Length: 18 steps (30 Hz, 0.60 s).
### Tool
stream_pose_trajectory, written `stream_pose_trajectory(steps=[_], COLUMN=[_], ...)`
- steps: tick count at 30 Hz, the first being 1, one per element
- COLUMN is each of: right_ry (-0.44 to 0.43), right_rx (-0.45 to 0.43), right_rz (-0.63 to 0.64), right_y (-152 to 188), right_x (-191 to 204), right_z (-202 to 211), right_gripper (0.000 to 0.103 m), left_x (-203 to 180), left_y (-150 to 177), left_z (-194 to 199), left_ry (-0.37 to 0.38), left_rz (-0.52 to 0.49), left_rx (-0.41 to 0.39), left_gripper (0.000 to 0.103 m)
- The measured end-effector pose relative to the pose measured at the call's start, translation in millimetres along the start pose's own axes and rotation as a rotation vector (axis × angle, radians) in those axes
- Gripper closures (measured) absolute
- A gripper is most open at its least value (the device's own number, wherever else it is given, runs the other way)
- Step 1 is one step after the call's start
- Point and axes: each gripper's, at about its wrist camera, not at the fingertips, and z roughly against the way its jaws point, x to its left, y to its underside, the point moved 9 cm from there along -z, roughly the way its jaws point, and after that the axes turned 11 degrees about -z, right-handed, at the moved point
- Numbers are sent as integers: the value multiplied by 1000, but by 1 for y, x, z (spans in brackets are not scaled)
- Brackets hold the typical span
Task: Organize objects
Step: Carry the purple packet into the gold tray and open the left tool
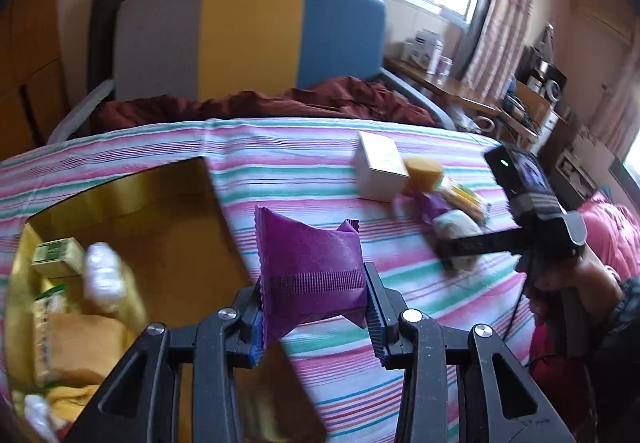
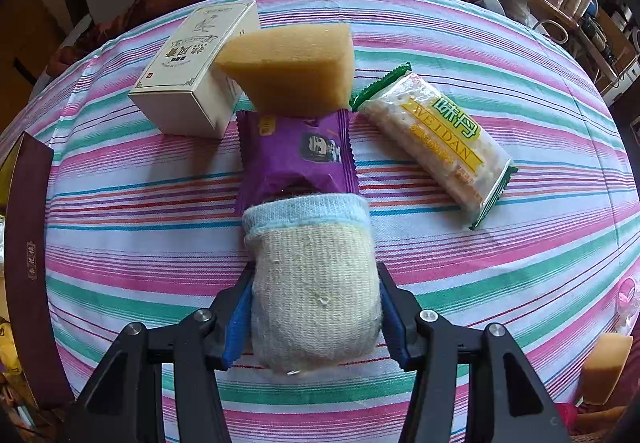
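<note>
My left gripper is shut on a purple snack packet and holds it above the striped cloth, just right of a gold-lined box. My right gripper is shut on a cream and pale-blue scrub pad low over the cloth. Beyond the pad lie a second purple packet, a yellow sponge wedge, a white carton and a clear cracker packet. The right gripper also shows in the left wrist view.
The box holds a green carton, a white wrapped item, sponges and packets. Its dark lid edge shows at the left. Another sponge lies at the right edge. A red blanket and chair back stand behind.
</note>
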Motion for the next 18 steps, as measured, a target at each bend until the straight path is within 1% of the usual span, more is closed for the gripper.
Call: stream_pose_trajectory(steps=[3,6,8,9,11,13,15,18], right_ry=[7,13,15,16,19,21,23,23], right_rx=[-3,-6,-7,-9,-9,-11,-11,-11], right_rz=[7,12,14,17,19,21,23,23], right_y=[0,4,4,21,11,12,8,9], right_x=[-7,-7,-14,-8,-2,-3,6,6], right_z=[0,2,4,-1,-1,0,-5,-4], right_gripper=[47,47,47,47,47,47,47,47], left_x=[47,99,122,133,152,166,179,192], left_y=[0,1,4,5,7,9,11,15], left_z=[4,1,-3,-6,-17,-27,-38,-52], left_ry=[-62,-93,-119,-129,-138,-151,-179,-194], left_rz=[47,131,153,158,174,186,204,204], left_rx=[11,45,62,73,101,118,139,169], left_gripper=[62,62,62,62,62,62,62,61])
